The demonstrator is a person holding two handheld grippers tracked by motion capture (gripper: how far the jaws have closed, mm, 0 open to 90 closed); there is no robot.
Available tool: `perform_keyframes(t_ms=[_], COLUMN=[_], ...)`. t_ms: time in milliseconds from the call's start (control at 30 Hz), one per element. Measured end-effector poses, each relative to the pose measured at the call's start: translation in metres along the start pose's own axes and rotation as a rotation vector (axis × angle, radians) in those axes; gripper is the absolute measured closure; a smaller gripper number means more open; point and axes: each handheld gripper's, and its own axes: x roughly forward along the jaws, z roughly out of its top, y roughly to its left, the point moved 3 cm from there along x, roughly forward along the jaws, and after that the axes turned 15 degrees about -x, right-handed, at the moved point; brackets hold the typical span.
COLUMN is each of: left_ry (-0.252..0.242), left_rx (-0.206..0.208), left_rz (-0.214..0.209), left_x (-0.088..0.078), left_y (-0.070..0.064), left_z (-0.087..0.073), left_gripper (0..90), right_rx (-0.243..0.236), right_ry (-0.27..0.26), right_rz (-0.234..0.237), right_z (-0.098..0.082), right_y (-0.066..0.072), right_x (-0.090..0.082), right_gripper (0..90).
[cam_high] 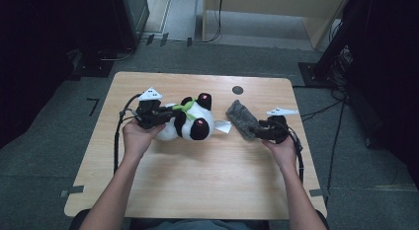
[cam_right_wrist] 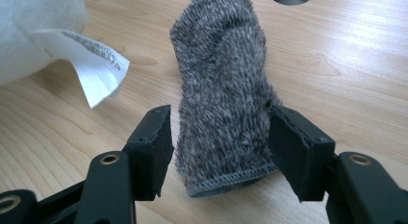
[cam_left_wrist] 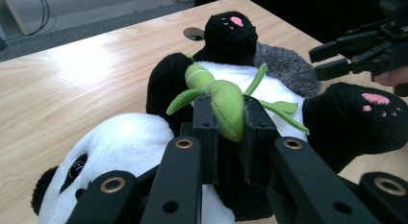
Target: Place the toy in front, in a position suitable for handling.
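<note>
Wooden table point(cam_high: 197, 190) with a round grommet hole point(cam_high: 237, 90), standing on grey carpet in a dim room with dark equipment at both sides.

Items counted: one plush panda point(cam_high: 190, 122), lying on its back left of centre with its pink-padded feet up; one green bamboo sprig point(cam_left_wrist: 226, 101) sewn across its chest; one white care label point(cam_right_wrist: 94, 58) trailing from its right side; one grey fuzzy sock point(cam_right_wrist: 223, 84), lying flat right of the panda.

Left gripper point(cam_left_wrist: 228, 137): jaws clamped on the bamboo sprig.

Right gripper point(cam_right_wrist: 219, 147): jaws apart, straddling the sock's cuff end; the pads do not appear to press it.

Progress, as judged: the panda is secured by its sprig and the sock approached but not gripped. Whatever joins sock and panda remains undone; neither foot wears it.
</note>
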Motion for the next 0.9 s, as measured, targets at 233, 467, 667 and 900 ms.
perform_keyframes(t_ms=[233, 467, 667, 900], left_ry=[0.035, 0.05, 0.064, 0.078], left_rx=[0.004, 0.03, 0.023, 0.038], left_rz=[-0.03, -0.049, -0.063, -0.075], left_x=[0.003, 0.003, 0.005, 0.012], left_y=[-0.015, -0.033, -0.041, -0.056], left_z=[-0.011, -0.019, -0.03, -0.041], left_gripper=[79.7, 79.6, 79.7, 79.3], right_rx=[0.006, 0.005, 0.002, -0.02], right_ry=[-0.018, -0.036, -0.042, -0.026], right_rz=[0.005, -0.012, -0.022, -0.063], right_z=[0.005, 0.008, 0.01, 0.016], right_y=[0.001, -0.002, 0.0, -0.003], right_x=[0.002, 0.002, 0.005, 0.011], right_gripper=[41.6, 42.6, 43.3, 46.6])
